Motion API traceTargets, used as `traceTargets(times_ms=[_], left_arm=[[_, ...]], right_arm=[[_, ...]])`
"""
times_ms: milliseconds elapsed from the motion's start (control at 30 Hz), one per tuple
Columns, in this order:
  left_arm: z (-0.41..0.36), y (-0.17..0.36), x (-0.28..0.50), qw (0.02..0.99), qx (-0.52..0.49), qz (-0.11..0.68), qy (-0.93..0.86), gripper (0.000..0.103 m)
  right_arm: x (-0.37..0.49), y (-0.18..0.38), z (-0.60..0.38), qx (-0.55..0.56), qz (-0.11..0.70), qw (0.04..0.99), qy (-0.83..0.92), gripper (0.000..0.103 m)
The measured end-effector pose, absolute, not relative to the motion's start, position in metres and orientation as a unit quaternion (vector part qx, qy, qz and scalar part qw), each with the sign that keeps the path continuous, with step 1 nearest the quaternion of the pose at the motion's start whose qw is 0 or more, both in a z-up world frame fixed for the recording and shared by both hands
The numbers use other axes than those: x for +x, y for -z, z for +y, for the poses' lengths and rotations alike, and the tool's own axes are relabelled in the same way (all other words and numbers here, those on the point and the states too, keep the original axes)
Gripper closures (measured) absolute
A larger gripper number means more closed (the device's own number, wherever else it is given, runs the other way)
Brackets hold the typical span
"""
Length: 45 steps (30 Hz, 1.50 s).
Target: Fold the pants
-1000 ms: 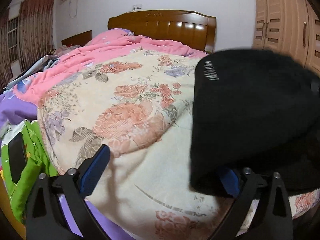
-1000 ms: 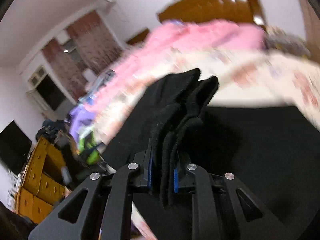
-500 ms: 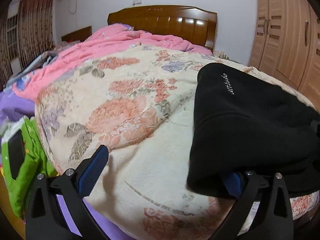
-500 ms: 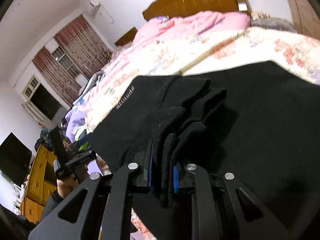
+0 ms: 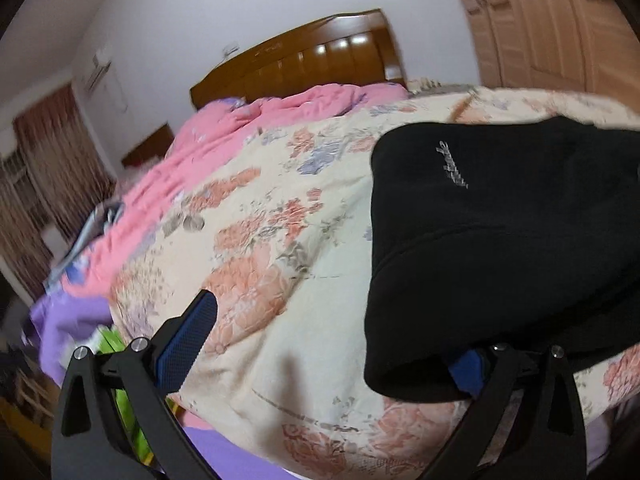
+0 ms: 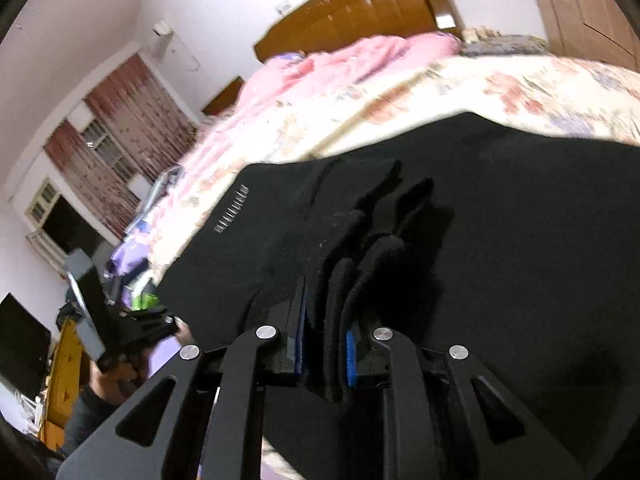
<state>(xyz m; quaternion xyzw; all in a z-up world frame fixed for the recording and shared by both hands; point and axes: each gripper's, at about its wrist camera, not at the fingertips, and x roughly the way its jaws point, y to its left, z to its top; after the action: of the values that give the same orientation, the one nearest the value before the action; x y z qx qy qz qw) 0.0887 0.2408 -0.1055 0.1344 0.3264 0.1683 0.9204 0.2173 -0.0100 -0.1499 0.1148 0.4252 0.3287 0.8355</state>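
Note:
The black pants (image 5: 500, 248) lie folded on the floral quilt (image 5: 260, 248), with a small white logo on top. My left gripper (image 5: 328, 344) is open; its right finger is under the pants' near left corner and its left finger stands free over the quilt. In the right wrist view, my right gripper (image 6: 324, 344) is shut on a bunched edge of the black pants (image 6: 460, 240), which spread out flat ahead of it. The left gripper (image 6: 132, 328) shows at the far left there.
A pink duvet (image 5: 224, 148) lies toward the wooden headboard (image 5: 304, 64). A wardrobe (image 5: 560, 28) stands on the right. Purple sheet and green fabric (image 5: 108, 340) hang at the bed's left edge. A yellow cabinet (image 6: 64, 368) is on the left.
The pants have come down to rest flat on the quilt. Both views have tilted. The right gripper stays shut on the fabric and the left stays open.

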Motion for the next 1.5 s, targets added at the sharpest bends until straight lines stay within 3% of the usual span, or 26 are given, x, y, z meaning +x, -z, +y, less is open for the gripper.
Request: traceTargets(times_ms=[67,200,667,733,800,867,1033,1233,1333,1433,1500], left_arm=[[0.244,0.112,0.093,0.915,0.132,0.337,-0.176,0.001],[0.271,0.114,0.092,0.925,0.018,0.346,-0.153,0.001],[0.297,0.131,0.08,0.925,-0.119,0.336,-0.134,0.001],[0.293,0.127,0.077,0.925,-0.104,0.342,-0.128,0.001],[0.285,0.117,0.063,0.927,-0.065,0.348,-0.127,0.002],[0.274,0.106,0.039,0.93,-0.002,0.343,-0.135,0.002],[0.265,0.041,0.015,0.958,0.015,0.263,-0.112,0.002],[0.245,-0.003,0.129,0.963,-0.085,0.245,0.068,0.002],[0.23,0.027,0.202,0.925,-0.122,0.315,0.172,0.002],[0.231,0.075,0.25,0.897,-0.12,0.398,0.151,0.002],[0.244,0.086,0.257,0.891,-0.159,0.389,0.17,0.002]], right_arm=[[0.225,0.17,-0.023,0.148,0.443,0.82,-0.33,0.086],[0.223,0.164,-0.016,0.129,0.434,0.826,-0.335,0.086],[0.226,0.171,-0.019,0.136,0.443,0.814,-0.349,0.085],[0.227,0.168,-0.021,0.126,0.456,0.812,-0.342,0.075],[0.224,0.163,-0.023,0.1,0.468,0.814,-0.328,0.045],[0.216,0.15,-0.03,0.076,0.449,0.83,-0.322,0.033],[0.214,0.114,-0.011,-0.011,0.374,0.866,-0.332,0.033],[0.224,0.112,0.059,-0.101,0.353,0.853,-0.372,0.033],[0.235,0.146,0.069,-0.133,0.406,0.832,-0.354,0.033],[0.235,0.158,0.054,-0.11,0.393,0.838,-0.362,0.032],[0.238,0.159,0.054,-0.105,0.397,0.837,-0.361,0.031]])
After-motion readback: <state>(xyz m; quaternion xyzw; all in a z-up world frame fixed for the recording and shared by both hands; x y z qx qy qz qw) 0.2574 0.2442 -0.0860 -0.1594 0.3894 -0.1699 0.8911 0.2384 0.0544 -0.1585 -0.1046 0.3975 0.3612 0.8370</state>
